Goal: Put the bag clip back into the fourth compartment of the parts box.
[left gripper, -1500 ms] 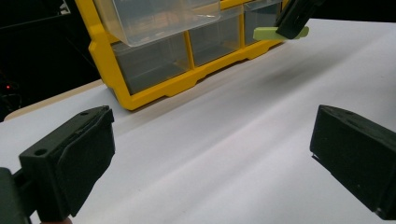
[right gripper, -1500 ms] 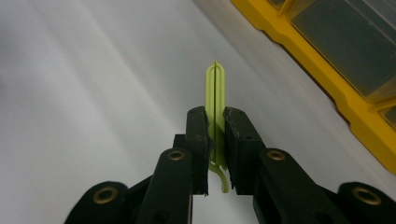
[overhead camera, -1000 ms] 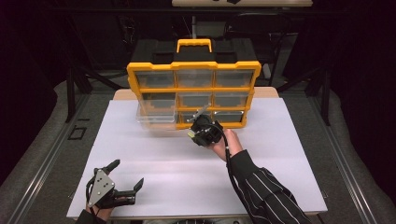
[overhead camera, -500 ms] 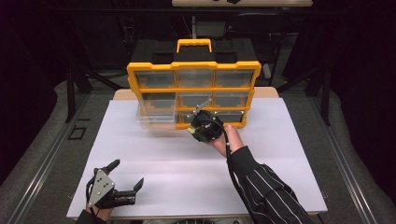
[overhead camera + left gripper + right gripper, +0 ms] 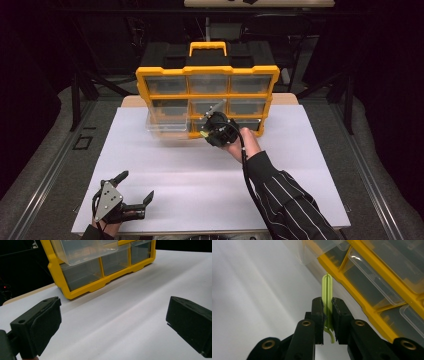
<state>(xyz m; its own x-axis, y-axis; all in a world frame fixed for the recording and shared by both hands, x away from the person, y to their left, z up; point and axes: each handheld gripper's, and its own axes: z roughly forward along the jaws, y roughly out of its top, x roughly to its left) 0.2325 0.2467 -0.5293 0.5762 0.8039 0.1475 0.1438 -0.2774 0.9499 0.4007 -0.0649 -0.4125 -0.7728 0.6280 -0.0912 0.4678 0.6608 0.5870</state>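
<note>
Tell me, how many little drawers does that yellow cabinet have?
9, in three rows of three in the yellow cabinet. One clear drawer at the left is pulled out; the right gripper partly hides the bottom row.

One yellow-framed drawer organizer (image 5: pixel 207 102) is standing on one white table (image 5: pixel 200 175). Nine clear drawers are showing in three rows of three; one drawer (image 5: pixel 165 123), bottom left, is sitting pulled out. One yellow carry handle (image 5: pixel 207 48) is topping the organizer. Two grippers are showing: left gripper (image 5: pixel 136 191), right gripper (image 5: pixel 206 131). One green clip (image 5: pixel 327 293) is showing between the right jaws.
</note>
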